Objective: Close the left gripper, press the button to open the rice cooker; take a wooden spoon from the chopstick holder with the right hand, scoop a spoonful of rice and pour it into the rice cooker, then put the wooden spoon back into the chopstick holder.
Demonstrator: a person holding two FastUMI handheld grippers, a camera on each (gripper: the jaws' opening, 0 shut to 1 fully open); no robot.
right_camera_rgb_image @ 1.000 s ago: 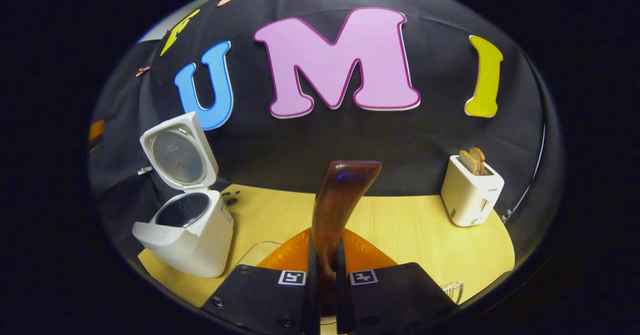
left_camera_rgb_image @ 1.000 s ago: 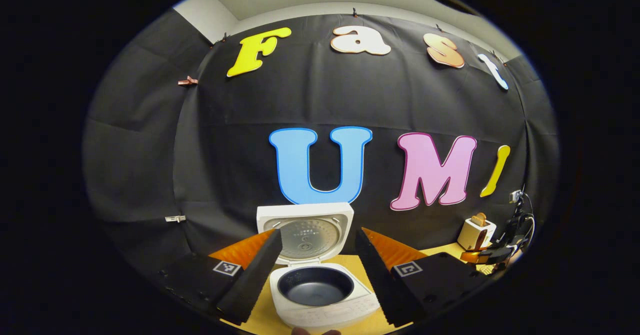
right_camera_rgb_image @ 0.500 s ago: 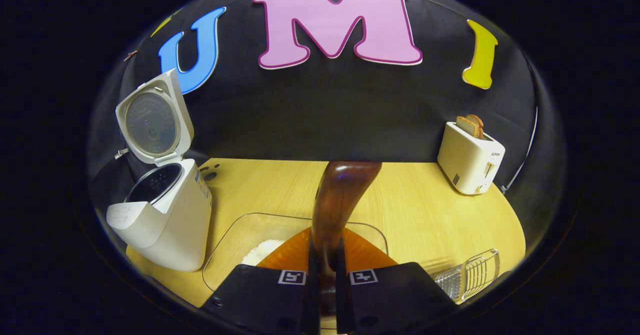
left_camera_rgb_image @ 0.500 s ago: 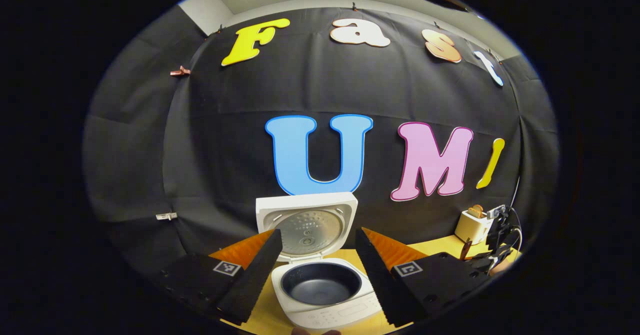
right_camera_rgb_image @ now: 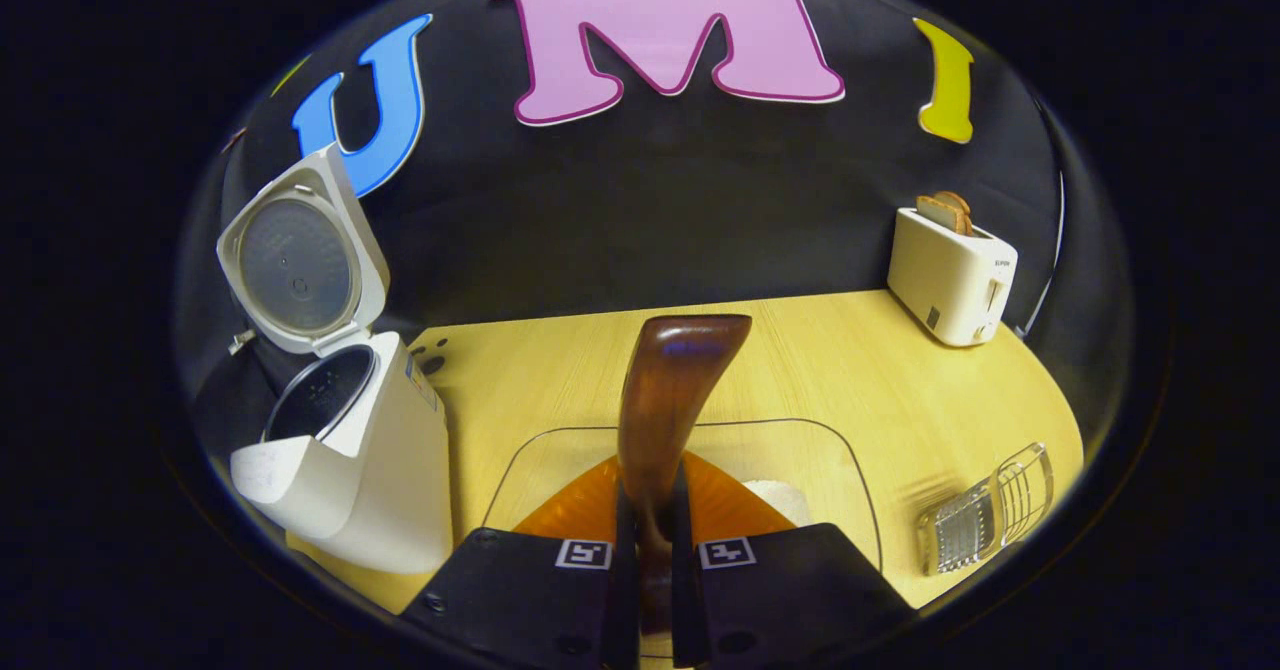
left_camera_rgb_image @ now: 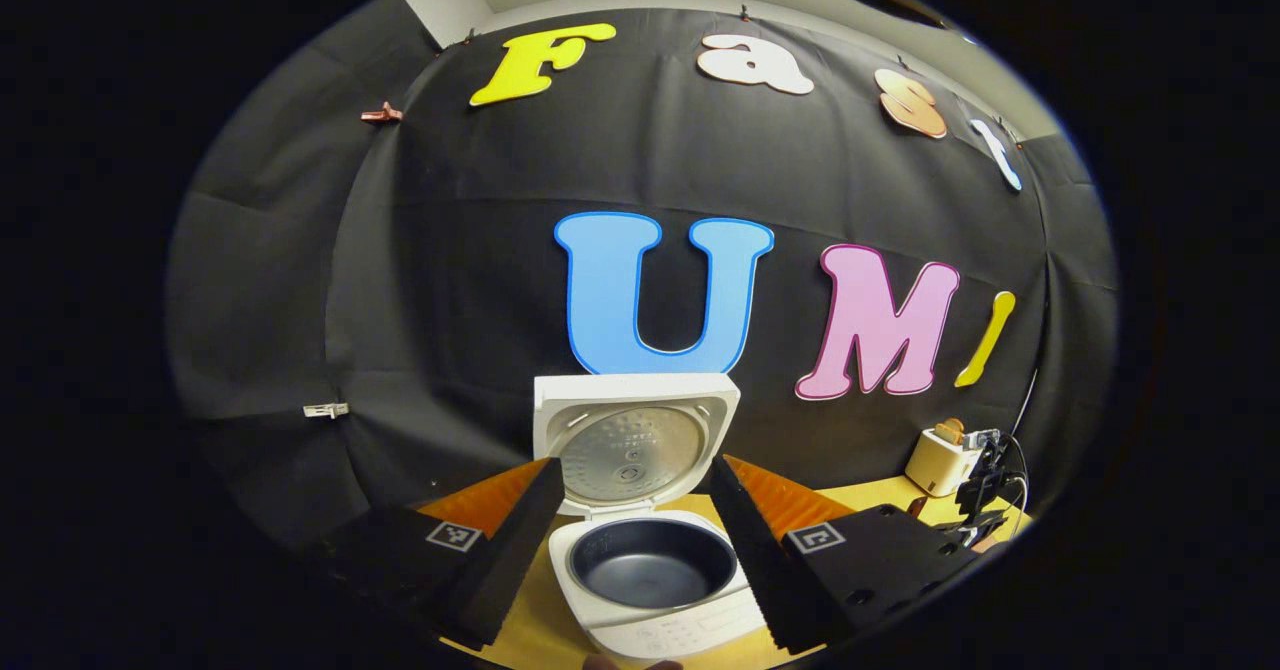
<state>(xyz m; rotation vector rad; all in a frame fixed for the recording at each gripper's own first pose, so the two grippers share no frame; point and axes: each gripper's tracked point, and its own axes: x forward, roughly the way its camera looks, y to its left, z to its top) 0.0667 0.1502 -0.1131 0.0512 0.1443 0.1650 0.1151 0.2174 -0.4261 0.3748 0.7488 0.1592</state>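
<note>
Left gripper (left_camera_rgb_image: 630, 550): its fingers are being held wide apart, nothing between them, above the near edge of the rice cooker.
Right gripper (right_camera_rgb_image: 646, 590): its fingers are being pressed together on the handle of the wooden spoon (right_camera_rgb_image: 668, 400), which is clamped between them.
Wooden spoon: it is being held pointing away from the gripper, its dark bowl end raised over the clear container (right_camera_rgb_image: 830, 450).
Rice cooker (left_camera_rgb_image: 650, 570): it is seen standing open on the bench (right_camera_rgb_image: 800, 370), its lid (left_camera_rgb_image: 632, 440) raised upright at the far side and its dark inner pot (left_camera_rgb_image: 652, 562) exposed; in the right gripper view it (right_camera_rgb_image: 350, 470) is seen at the left of the bench.
Clear container: it is seen lying on the bench just beyond the right gripper, with a small heap of white rice (right_camera_rgb_image: 780, 498) lying in it, to the right of the spoon.
Chopstick holder (right_camera_rgb_image: 985, 522): a clear slotted holder is seen at the near right of the bench; whether it is standing or lying cannot be told.
Toaster (right_camera_rgb_image: 950, 270): it is seen standing at the far right of the bench, with slices of bread sticking up from it.
Other gripper: in the left gripper view a dark rig (left_camera_rgb_image: 980, 500) is seen far off at the right, near the toaster.
</note>
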